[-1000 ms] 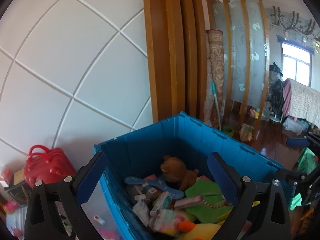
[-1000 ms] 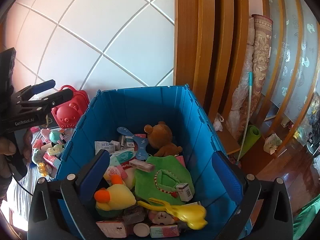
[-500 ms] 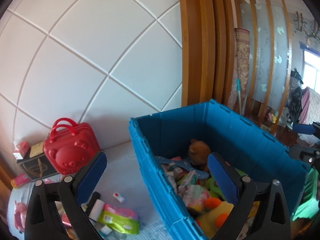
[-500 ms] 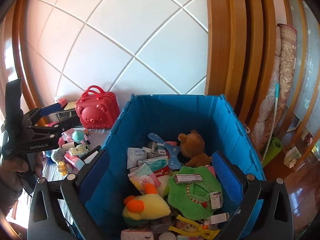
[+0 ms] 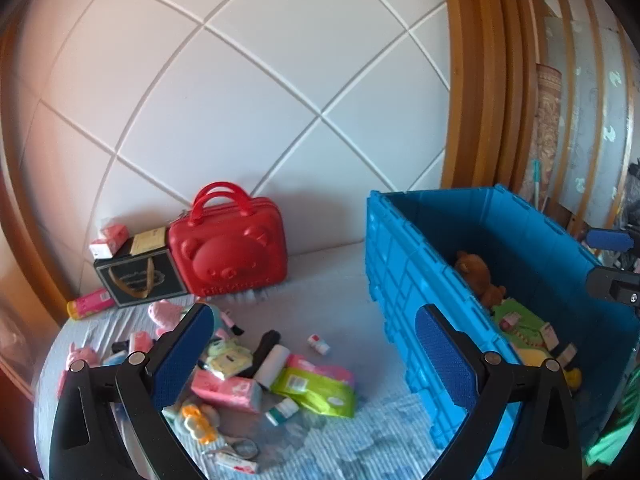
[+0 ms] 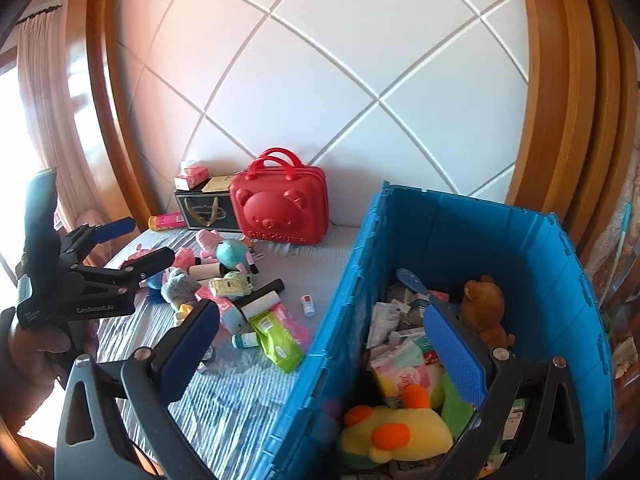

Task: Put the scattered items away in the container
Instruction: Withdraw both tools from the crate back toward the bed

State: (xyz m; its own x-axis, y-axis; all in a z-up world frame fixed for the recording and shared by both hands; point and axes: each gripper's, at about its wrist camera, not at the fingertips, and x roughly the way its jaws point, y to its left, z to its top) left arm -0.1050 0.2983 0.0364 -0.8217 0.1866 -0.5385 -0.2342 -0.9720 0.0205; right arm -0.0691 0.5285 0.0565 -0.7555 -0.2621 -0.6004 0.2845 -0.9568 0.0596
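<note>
- The left tongs (image 5: 316,344) stood released with nothing between their blue pads, held above a pile of small scattered items (image 5: 256,368) on the striped bed cover (image 5: 352,444).
- The right tongs (image 6: 320,344) were likewise released and empty, straddling the near wall of the blue crate (image 6: 560,280): one pad over the bed, the other over the crate's contents.
- Only the right wrist view showed the crate's depth: a yellow plush duck (image 6: 400,428) nearest, packets and boxes in the middle, a brown teddy bear (image 6: 486,308) against the far side. The left view caught just the bear (image 5: 478,276) and a green cloth (image 5: 524,328).
- Only the right view showed the left tongs from outside (image 6: 120,248), gripped in a hand (image 6: 36,352) at the left edge.
- Counted on the bed: one green wipes pack (image 5: 316,388), one pink tissue pack (image 5: 228,390), one white roll (image 5: 272,362), one small red-and-white bottle (image 5: 319,344) lying apart near the crate, and several soft toys too jumbled to count.
- Farther back, one red bear-faced case (image 5: 228,252) stood upright against the white quilted panel (image 5: 260,100), with one black gift bag (image 5: 138,280) just beside it carrying two small boxes.
- The crate's outer wall (image 5: 400,280) hid most of its contents from the left view.
</note>
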